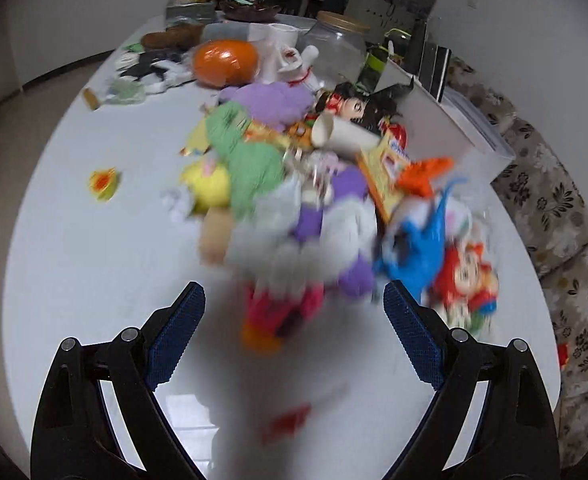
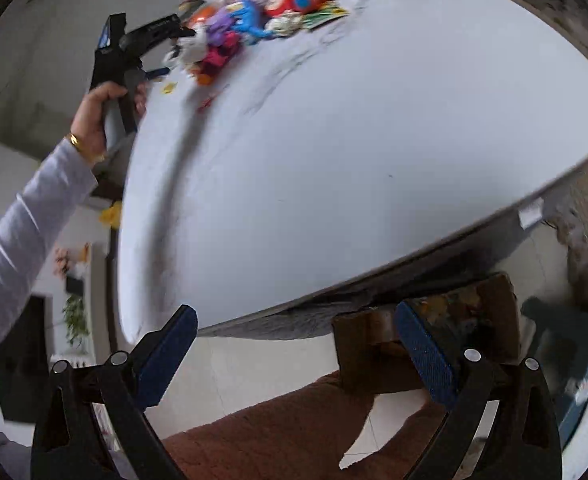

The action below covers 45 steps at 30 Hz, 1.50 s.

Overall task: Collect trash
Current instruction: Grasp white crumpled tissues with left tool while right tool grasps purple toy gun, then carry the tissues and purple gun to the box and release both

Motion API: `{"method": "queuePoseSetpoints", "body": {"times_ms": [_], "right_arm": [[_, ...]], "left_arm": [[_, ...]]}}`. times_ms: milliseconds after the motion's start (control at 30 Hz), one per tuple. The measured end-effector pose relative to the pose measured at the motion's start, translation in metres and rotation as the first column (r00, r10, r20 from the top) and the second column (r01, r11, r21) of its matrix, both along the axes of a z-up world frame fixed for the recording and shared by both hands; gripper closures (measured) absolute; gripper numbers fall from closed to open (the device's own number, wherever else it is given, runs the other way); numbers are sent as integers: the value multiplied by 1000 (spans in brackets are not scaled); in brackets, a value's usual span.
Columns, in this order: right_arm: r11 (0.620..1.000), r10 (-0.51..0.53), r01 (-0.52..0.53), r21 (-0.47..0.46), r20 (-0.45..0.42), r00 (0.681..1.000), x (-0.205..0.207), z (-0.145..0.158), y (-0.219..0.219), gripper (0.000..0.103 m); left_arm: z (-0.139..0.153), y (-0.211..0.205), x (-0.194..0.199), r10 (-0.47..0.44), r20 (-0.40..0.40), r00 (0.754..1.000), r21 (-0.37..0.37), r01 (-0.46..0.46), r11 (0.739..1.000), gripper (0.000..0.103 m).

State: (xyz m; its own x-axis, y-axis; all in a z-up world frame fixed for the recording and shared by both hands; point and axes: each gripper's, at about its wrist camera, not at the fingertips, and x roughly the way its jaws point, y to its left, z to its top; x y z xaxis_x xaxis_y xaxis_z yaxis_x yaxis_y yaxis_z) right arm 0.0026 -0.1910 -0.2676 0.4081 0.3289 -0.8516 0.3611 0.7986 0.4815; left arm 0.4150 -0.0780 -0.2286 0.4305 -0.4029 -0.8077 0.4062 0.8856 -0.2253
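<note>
The left gripper [image 1: 294, 304] is nearer the trash: its jaws stand released and empty above the white table [image 1: 93, 280], with the heap of toys and wrappers [image 1: 294, 200] just ahead of the fingertips, running toward the far edge. A small yellow wrapper [image 1: 103, 184] lies apart near the left edge. The right gripper [image 2: 296, 332], also released and empty, hangs off the near edge over a cardboard box [image 2: 494, 312].

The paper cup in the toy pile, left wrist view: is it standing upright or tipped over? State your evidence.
Tipped over. The paper cup lies on its side atop the pile, its open mouth facing left.
</note>
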Motion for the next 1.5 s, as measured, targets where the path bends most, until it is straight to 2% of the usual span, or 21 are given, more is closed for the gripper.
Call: {"method": "queuePoseSetpoints", "body": {"times_ms": [33, 67, 100, 133, 200, 233, 267, 333, 400, 533, 667, 767, 867, 967, 1033, 1133, 1200, 1267, 1300, 1333, 1500], "right_arm": [[1000, -5, 5, -9, -9, 1000, 1, 0, 3, 5], [1000, -11, 11, -24, -21, 1000, 1, 1, 5, 5], [999, -19, 18, -38, -31, 999, 2, 0, 6, 5], [999, -24, 22, -47, -35, 999, 2, -1, 6, 5], [998, -34, 32, -60, -31, 999, 7, -2, 7, 5], [997, -36, 35, -62, -24, 999, 9, 1, 7, 5], [997, -36, 36, -63, -10, 999, 14, 6, 7, 5], [997, -33, 34, -72, 26, 999, 27, 16, 7, 5], [997, -9, 14, -73, 72, 997, 47, 28, 5, 5], [990, 68, -52, -131, 123, 990, 103, 45, 5, 5], [971, 170, -134, -199, 173, 970, 187, 55, 14, 5], [966, 207, -168, -198, 198, 958, 261, 55, 23, 6], [961, 199, -159, -227, 168, 965, 338, 45, 30, 6], [955, 162, -121, -271, 136, 977, 396, 30, 29, 6], [942, 149, -112, -317, 96, 984, 426, 19, 29, 6], [924, 152, -124, -362, 50, 987, 449, 6, 29, 6], [899, 152, -133, -418, 11, 988, 460, 1, 31, 12], [897, 151, -135, -421, 6, 988, 463, 1, 26, 49], [909, 147, -131, -396, 11, 989, 461, 3, 22, 53], [917, 149, -131, -376, 19, 989, 458, 8, 19, 63], [927, 180, -150, -343, 56, 982, 434, 41, 6, 70]], "left_arm": [[0, -4, 4, -19, 11, 1000, -4, 19, 1000, 15], [0, -7, 8, -41, 13, 999, -14, 41, 999, 22], [-4, -10, 11, -60, 1, 998, -23, 60, 998, 32], [-7, -11, 15, -74, -13, 997, -26, 73, 997, 50], [-6, -6, 12, -90, -17, 996, -67, 89, 994, 57], [-3, 1, 11, -104, -19, 994, -96, 101, 990, 65], [0, 9, 8, -117, -25, 993, -132, 113, 985, 89], [7, 28, -3, -145, -35, 989, -184, 137, 973, 90], [12, 45, -15, -162, -21, 987, -204, 154, 967, 90], [11, 91, -56, -188, -42, 981, -263, 171, 950, 90], [0, 136, -109, -192, -84, 978, -313, 158, 937, 90], [-6, 156, -143, -200, -114, 973, -334, 152, 930, 90], [-12, 170, -170, -204, -147, 968, -362, 139, 922, 90], [-18, 184, -186, -193, -177, 965, -396, 109, 912, 90], [-21, 192, -193, -176, -181, 968, -393, 93, 915, 90], [-27, 200, -195, -164, -199, 966, -408, 70, 910, 90], [-29, 203, -196, -160, -198, 967, -403, 69, 913, 90], [-30, 206, -198, -155, -197, 968, -396, 66, 916, 90], [-31, 208, -198, -154, -200, 968, -401, 63, 914, 90], [-32, 210, -198, -150, -202, 968, -407, 56, 912, 90], [-31, 207, -197, -147, -202, 968, -407, 54, 912, 90]]}}
